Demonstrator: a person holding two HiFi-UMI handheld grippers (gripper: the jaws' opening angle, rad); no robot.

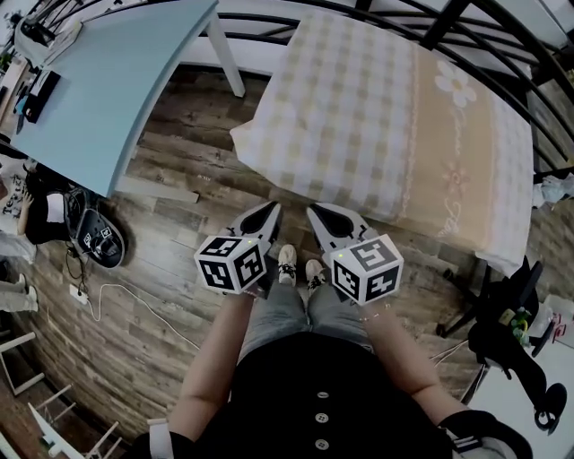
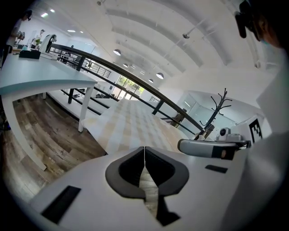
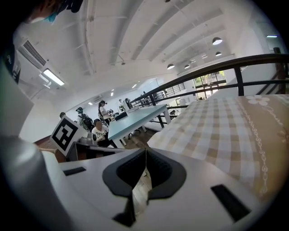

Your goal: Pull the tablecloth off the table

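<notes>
A beige and white checked tablecloth (image 1: 395, 125) with a flowered border covers the table ahead of me and hangs over its near edge. My left gripper (image 1: 271, 212) and right gripper (image 1: 316, 213) are side by side above the floor, just short of that edge. Both are shut with nothing between the jaws. In the left gripper view the jaws meet at the tip of the left gripper (image 2: 144, 149), and the tablecloth (image 2: 135, 122) stretches away beyond. In the right gripper view the right gripper (image 3: 145, 151) is shut too, with the tablecloth (image 3: 226, 126) to its right.
A light blue table (image 1: 108, 81) stands at the left with a white leg (image 1: 226, 63). A black railing (image 1: 466, 22) runs behind the covered table. An office chair (image 1: 511, 318) is at the right, a dark bag (image 1: 90, 238) and a cable on the wooden floor at the left. People (image 3: 101, 122) are in the far background.
</notes>
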